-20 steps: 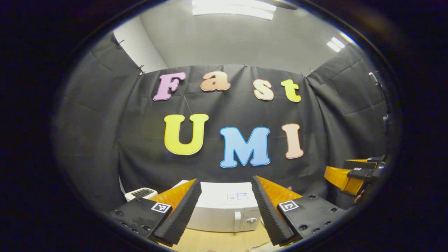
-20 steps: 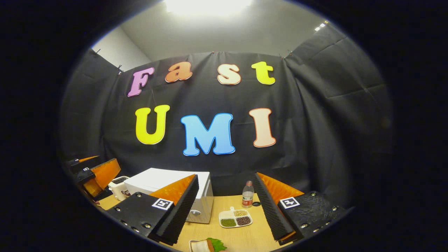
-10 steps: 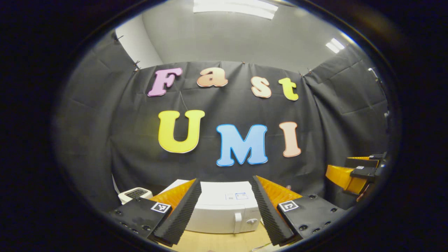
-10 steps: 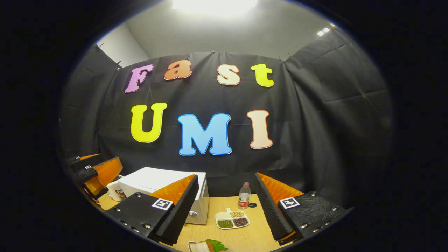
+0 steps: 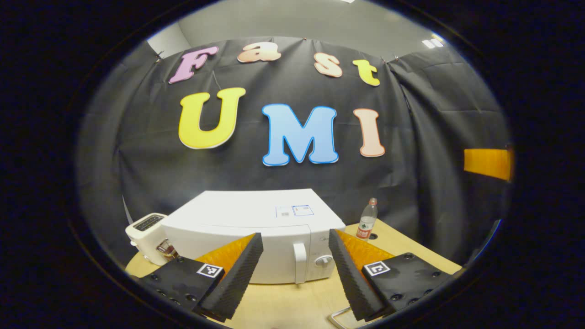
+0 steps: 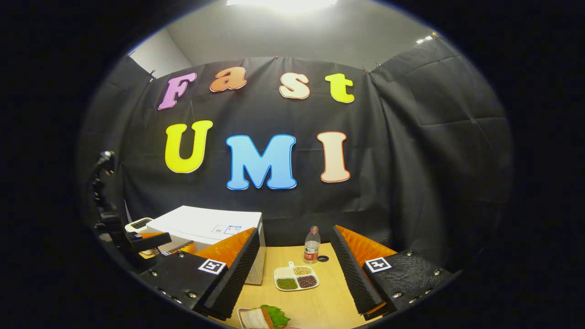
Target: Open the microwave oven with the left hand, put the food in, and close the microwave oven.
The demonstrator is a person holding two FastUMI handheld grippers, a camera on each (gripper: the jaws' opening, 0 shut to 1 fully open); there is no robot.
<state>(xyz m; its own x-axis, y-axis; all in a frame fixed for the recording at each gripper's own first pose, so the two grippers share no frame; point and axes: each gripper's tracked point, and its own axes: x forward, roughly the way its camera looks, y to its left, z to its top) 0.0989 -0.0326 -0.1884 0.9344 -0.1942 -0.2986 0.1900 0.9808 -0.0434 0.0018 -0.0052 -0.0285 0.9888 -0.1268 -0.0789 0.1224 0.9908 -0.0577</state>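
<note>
White boxy microwave [image 5: 256, 228], door shut, vertical handle [image 5: 299, 261] and round knob [image 5: 323, 261] at its right, sits on the pale wood-grain surface [image 5: 292, 304] straight ahead of the left claw [image 5: 296, 265], which is spread wide and empty with ribbed foam pads. Right claw [image 6: 295, 269] also gapes empty above the food [image 6: 265, 316], bread with a green leaf on a small plate at the near edge. Nearby: a sectioned dish [image 6: 296, 278] of beans, clear plastic bottle [image 6: 311, 245], white toaster [image 5: 145, 230] left of the microwave.
</note>
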